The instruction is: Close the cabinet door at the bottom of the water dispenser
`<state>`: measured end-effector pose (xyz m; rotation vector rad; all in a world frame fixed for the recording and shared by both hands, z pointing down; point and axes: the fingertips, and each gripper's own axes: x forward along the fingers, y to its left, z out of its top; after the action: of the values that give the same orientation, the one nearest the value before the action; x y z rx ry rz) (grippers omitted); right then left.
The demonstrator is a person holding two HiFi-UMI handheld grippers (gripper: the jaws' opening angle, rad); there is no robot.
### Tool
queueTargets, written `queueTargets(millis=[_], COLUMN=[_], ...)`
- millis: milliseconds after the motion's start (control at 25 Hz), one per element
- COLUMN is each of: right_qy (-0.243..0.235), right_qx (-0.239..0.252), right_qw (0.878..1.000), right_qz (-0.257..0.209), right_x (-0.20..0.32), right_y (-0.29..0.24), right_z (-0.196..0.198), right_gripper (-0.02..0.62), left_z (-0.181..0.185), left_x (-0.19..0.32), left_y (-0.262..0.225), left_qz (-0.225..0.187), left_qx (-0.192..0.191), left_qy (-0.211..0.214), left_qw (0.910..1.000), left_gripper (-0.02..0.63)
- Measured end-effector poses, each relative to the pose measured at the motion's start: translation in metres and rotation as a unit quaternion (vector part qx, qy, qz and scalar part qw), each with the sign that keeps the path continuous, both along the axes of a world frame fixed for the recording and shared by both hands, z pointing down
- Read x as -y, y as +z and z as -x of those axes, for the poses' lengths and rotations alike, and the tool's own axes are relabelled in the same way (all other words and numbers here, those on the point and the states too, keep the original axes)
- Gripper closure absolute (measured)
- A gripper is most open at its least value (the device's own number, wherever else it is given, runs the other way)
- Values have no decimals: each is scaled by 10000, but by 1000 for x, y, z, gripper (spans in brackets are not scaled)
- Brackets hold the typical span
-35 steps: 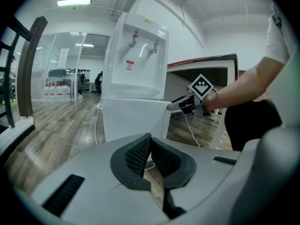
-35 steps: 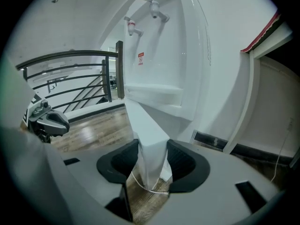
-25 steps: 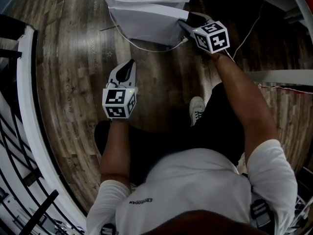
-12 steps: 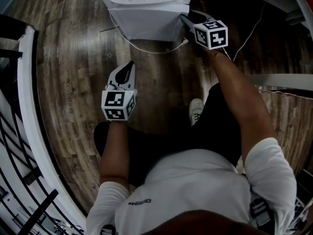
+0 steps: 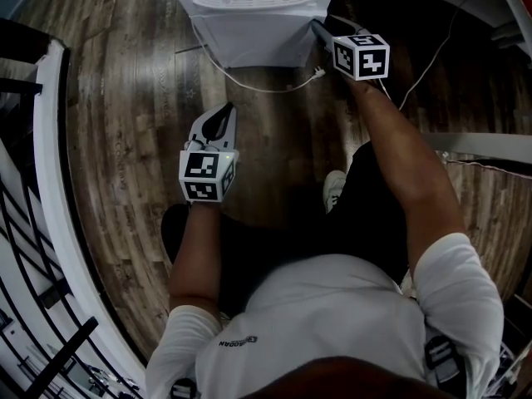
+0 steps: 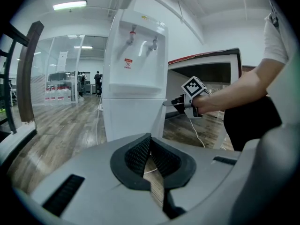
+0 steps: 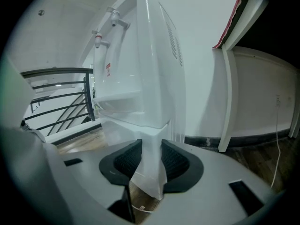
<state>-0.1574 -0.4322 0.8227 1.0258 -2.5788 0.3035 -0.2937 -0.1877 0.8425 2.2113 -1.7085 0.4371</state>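
cabinet door (image 7: 152, 172) of white plastic, at the foot of the tall white water dispenser (image 6: 136, 55), stands edge-on between the black ribbed fingers (image 7: 176, 161) of the right gripper (image 7: 151, 143). these fingers are closing on it, and the pads look to touch both its faces. from the head view the door lies near flush with the dispenser's front. the left gripper (image 6: 150, 137) hangs well apart in front of the dispenser, its fingers (image 6: 138, 156) narrow, tips together on nothing. a thin white cable (image 5: 266, 86) trails over the dark wooden floor (image 5: 125, 98) just before the dispenser.
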Motion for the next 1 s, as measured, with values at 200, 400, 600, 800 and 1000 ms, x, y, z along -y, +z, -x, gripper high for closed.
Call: queueTargets(millis=[200, 400, 600, 800, 1000], right_qy=[79, 186, 222, 252, 295], right_qx=[60, 112, 117, 99, 91], right_qw=[10000, 9997, 9997, 9996, 9995], right_qz=[-11, -59, -67, -62, -56], right_x=[6, 14, 15, 15, 14], right_y=[-1, -1, -2, -1, -1], right_z=[3, 3, 4, 3, 2], right_gripper=[453, 462, 462, 460, 462], left_z=[2, 0, 3, 3, 4], left_x=[0, 0, 0, -2, -4], left_y=[1, 2, 0, 1, 0], left_qz=[19, 33, 9, 12, -15], left_qx=[-6, -1, -13, -23, -35], left_qy=[-14, 17, -14, -5, -28], left_qw=[10000, 10000, 10000, 10000, 10000], left_gripper=[611, 610, 610, 610, 611])
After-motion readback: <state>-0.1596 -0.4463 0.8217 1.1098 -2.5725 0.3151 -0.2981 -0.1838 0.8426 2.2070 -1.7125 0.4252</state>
